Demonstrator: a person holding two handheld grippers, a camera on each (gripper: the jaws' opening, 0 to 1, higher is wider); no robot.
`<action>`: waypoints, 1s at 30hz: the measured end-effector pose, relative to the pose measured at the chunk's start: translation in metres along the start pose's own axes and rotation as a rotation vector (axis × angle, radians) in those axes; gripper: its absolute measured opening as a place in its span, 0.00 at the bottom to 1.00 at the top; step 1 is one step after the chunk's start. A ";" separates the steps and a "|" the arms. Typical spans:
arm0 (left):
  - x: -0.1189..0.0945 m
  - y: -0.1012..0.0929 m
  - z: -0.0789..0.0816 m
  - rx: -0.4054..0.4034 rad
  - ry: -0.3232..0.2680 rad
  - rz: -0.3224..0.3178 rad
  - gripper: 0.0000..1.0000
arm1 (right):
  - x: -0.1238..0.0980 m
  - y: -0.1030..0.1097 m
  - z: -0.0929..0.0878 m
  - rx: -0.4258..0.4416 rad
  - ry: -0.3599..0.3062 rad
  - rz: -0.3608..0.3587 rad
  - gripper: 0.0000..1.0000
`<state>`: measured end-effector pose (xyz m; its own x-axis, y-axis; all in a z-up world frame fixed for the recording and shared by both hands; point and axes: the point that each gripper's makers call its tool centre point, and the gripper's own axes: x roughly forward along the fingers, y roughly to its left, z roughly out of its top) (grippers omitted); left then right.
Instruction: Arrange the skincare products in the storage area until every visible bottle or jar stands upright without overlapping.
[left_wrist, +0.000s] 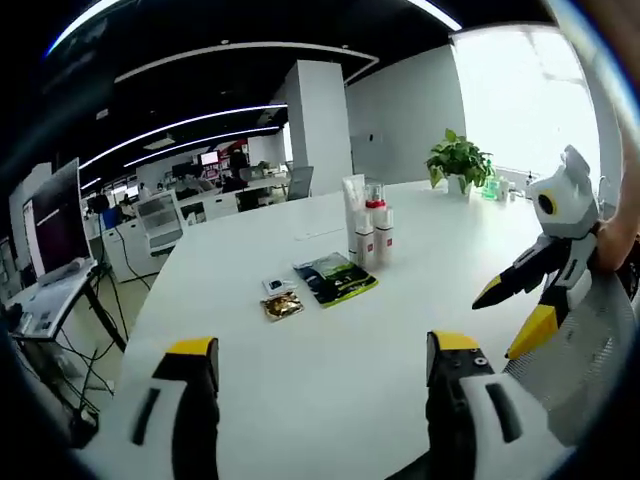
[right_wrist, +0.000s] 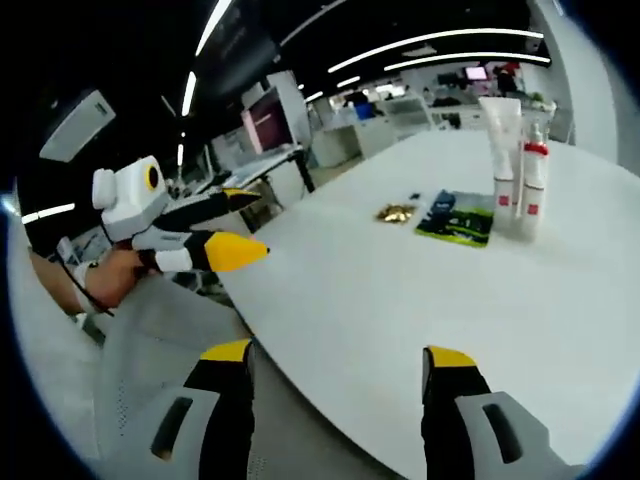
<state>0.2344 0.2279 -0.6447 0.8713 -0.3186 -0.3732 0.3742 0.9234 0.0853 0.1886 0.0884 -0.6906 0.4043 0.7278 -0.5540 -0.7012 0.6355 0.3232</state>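
White table (left_wrist: 300, 350) bears upright bottles (left_wrist: 372, 232); both grippers hover apart, empty.

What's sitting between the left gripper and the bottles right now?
In the left gripper view, bare white table runs ahead of the left gripper, then a gold packet and a green packet lie just short of the bottles.
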 end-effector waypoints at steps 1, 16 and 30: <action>0.000 0.000 0.000 -0.004 0.000 -0.001 0.80 | -0.002 -0.001 0.003 0.001 -0.013 -0.007 0.71; 0.004 -0.005 -0.007 -0.026 0.034 -0.020 0.79 | -0.006 -0.005 0.011 -0.041 -0.062 -0.036 0.71; 0.006 -0.006 -0.010 -0.016 0.055 -0.008 0.77 | -0.007 -0.006 0.007 -0.067 -0.047 -0.031 0.69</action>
<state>0.2342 0.2231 -0.6564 0.8494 -0.3142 -0.4240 0.3757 0.9243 0.0677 0.1944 0.0819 -0.6830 0.4525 0.7204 -0.5256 -0.7248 0.6405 0.2538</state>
